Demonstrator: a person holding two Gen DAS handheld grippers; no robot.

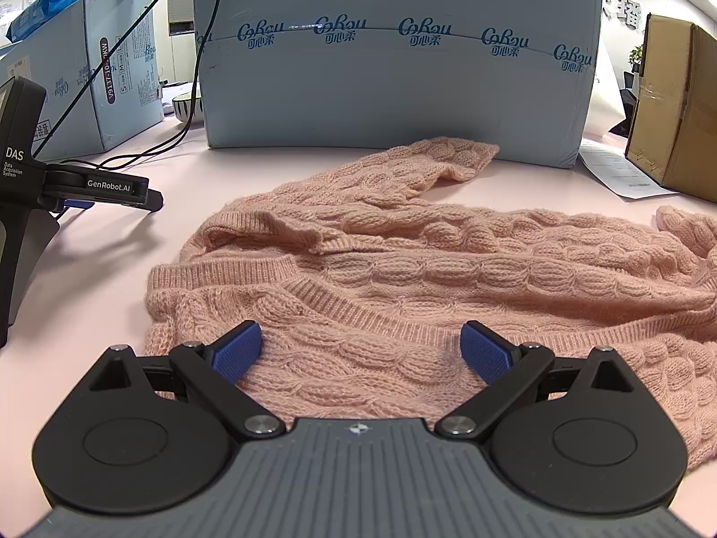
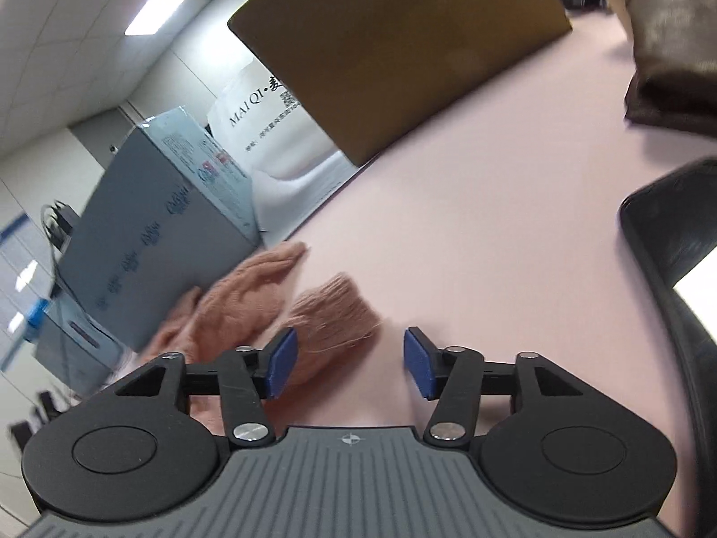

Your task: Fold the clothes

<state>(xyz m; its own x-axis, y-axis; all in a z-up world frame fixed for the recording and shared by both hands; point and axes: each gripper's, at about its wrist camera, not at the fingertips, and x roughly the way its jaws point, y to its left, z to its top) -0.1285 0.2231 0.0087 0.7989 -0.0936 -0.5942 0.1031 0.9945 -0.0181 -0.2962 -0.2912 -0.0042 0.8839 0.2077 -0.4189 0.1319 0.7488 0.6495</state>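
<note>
Pink table (image 1: 112, 278) with sealed blue box (image 1: 394, 58), pink sweater (image 1: 403, 269) beneath open left claw (image 1: 360, 349), right claw (image 2: 349, 363) open too

A: Which colours are borne by the knitted garment?

B: A salmon-pink sweater (image 1: 403, 269) is shown, worked in a raised cable pattern with ribbed edging; its cuff (image 2: 334, 314) is seen in the same pink.

A: And the surface beneath?

B: The table (image 1: 112, 278) is rendered in pale pink.

A: How are the boxes coloured?

B: A light blue box (image 1: 394, 89) is printed with a repeated dark blue logo along a band; a plain brown cardboard box (image 2: 403, 54) is seen in the right wrist view.

A: The tools?

B: Blue cross-hatched pads (image 1: 237, 349) are carried on black arms, over a grey ridged body.
</note>
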